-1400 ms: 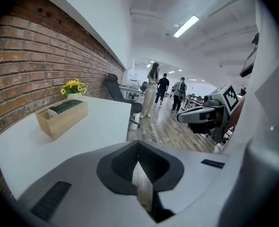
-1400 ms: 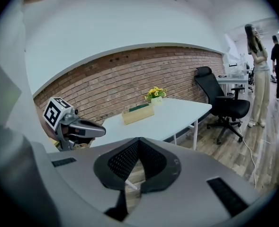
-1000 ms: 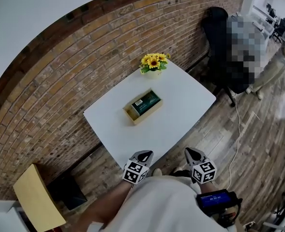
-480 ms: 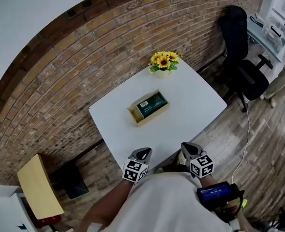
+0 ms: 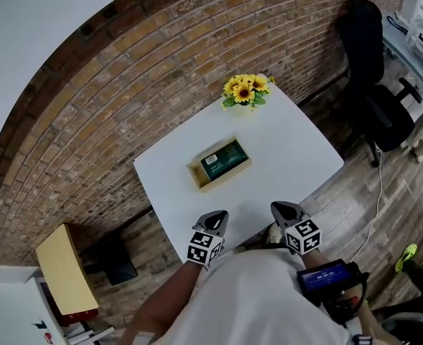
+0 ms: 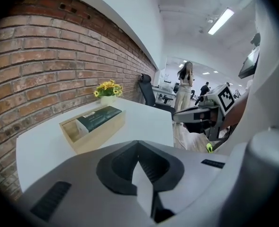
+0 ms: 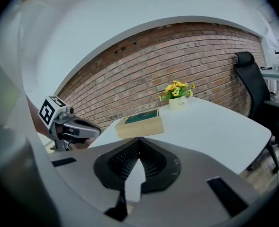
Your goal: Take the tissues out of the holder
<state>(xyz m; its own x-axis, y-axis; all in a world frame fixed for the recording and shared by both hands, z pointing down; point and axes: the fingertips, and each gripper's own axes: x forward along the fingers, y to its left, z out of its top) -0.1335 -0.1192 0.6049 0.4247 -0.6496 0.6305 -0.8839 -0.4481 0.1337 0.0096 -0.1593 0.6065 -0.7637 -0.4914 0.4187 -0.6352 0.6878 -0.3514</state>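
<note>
- Tissues, a dark green pack, lie inside the wooden holder near the middle of the white table
- Your left gripper has its jaws pressed together and holds nothing
- Your right gripper has its jaws together too, and nothing is in them
- You hold both grippers close to your body at the near edge of the table, well apart from the holder
- Only bare white tabletop lies between your grippers and the holder
- Yellow flowers in a small white pot stand at the far corner of the table, past the holder and apart from it
- A black office chair stands to the right of the table, not touching it
- A red brick wall runs along the far side of the table
- You can see a wooden floor on the right, with a thin white cable lying across it
- A light brown wooden thing and a black box sit low down on the left by the wall
- A small device with a blue screen hangs at your right side
- In the left gripper view, a person stands far off in a bright room with long ceiling lights
</note>
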